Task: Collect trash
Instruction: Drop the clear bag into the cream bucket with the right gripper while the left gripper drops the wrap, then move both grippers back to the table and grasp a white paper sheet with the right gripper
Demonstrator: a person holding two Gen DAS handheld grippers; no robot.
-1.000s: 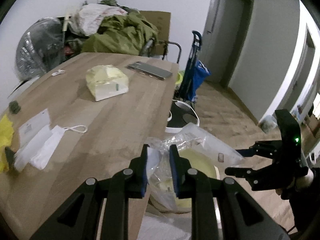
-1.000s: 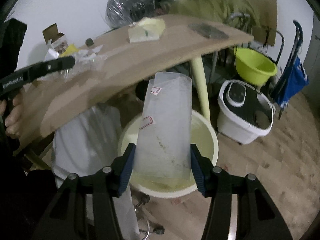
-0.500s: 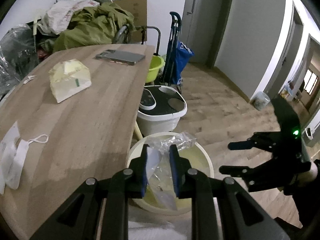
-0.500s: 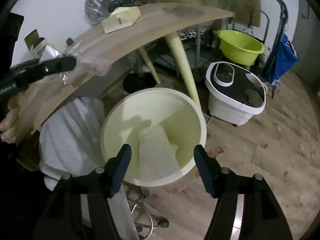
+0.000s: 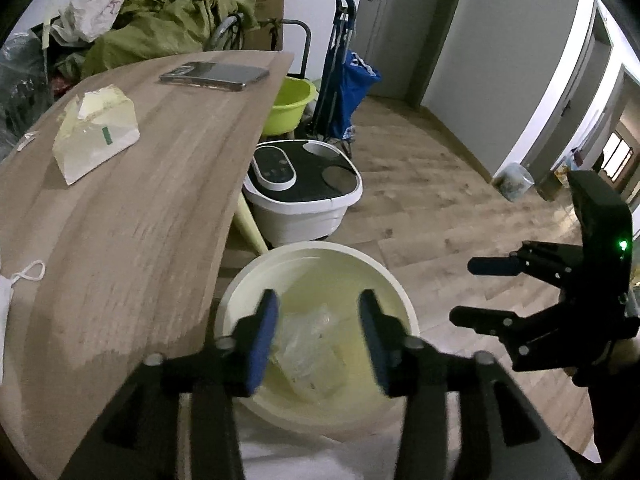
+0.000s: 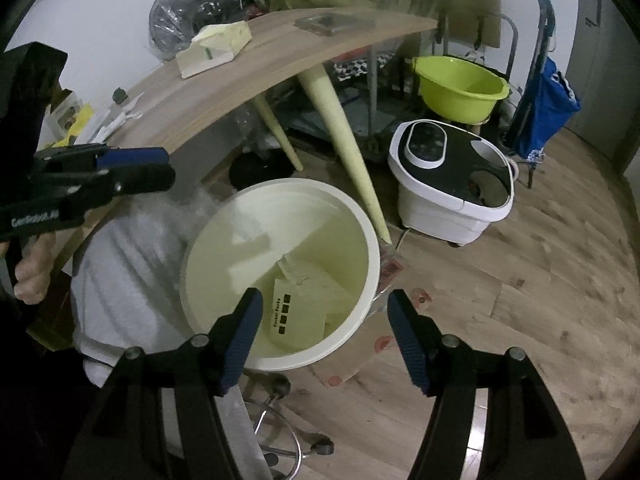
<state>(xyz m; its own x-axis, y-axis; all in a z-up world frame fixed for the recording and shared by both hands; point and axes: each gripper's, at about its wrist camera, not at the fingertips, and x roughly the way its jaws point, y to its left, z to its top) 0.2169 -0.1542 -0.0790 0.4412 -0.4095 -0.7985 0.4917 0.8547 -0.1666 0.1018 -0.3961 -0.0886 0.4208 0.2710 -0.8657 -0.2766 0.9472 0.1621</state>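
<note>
Two claws, both spread, both empty. Left gripper [image 5: 318, 332] hovers over cream bucket [image 5: 394, 292]; crumpled clear plastic bag [image 5: 308, 344] lies inside, directly below fingertips. Right gripper [image 6: 326, 328] hangs above same bucket; flat printed packet [image 6: 298, 314] rests on bottom between its fingers. Judgement: two pieces binned. Farther left, on wooden table [image 5: 160, 208]: white face mask [image 5: 16, 284], then yellow-white wrapper [image 5: 94, 130] not yet collected.

Wooden table [image 5: 152, 184], phone [image 5: 214, 76] on it, green basin [image 6: 460, 88], foot bath [image 6: 452, 188], blue trolley [image 5: 352, 92]
</note>
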